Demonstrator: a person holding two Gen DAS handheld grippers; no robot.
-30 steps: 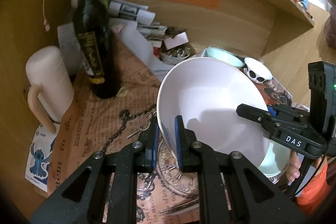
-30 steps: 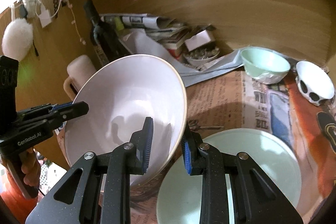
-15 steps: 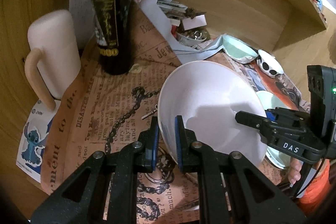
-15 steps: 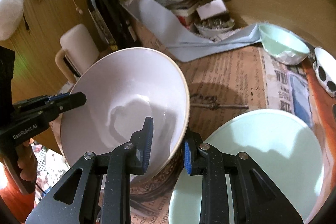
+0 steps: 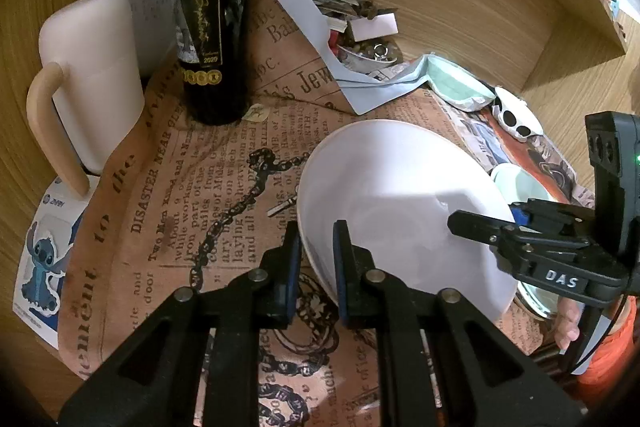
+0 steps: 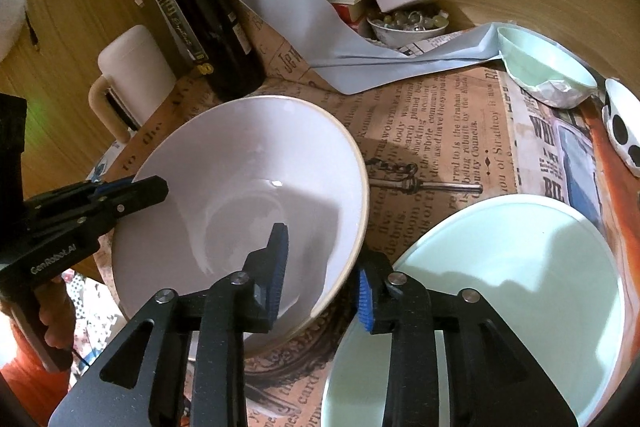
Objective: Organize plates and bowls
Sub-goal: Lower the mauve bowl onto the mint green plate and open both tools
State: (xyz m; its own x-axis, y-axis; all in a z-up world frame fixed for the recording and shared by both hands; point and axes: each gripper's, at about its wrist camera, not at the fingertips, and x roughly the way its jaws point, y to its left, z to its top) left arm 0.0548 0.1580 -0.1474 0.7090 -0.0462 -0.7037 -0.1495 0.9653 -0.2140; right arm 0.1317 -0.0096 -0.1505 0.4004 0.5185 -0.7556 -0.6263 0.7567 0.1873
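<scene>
A large white bowl [image 5: 400,203] [image 6: 248,187] is held low over the newspaper-covered table, tilted. My left gripper [image 5: 316,247] is shut on its left rim. My right gripper [image 6: 320,267] straddles the opposite rim with one finger inside and one outside; its jaws stand wider than the rim. A pale green plate [image 6: 500,291] lies just right of the bowl, partly hidden behind it in the left wrist view [image 5: 520,183]. A small green bowl [image 6: 548,67] [image 5: 456,87] and a white black-spotted dish [image 6: 624,127] [image 5: 516,115] sit at the far right.
A dark wine bottle [image 5: 212,15] [image 6: 200,11] and a cream mug [image 5: 88,75] [image 6: 132,79] stand at the left back. Papers, a blue sheet [image 6: 328,43] and a small bowl of trinkets [image 6: 408,23] crowd the back by the wooden wall.
Both grippers have lowered the white bowl toward the table and levelled it somewhat. The right gripper's jaws have widened around the rim.
</scene>
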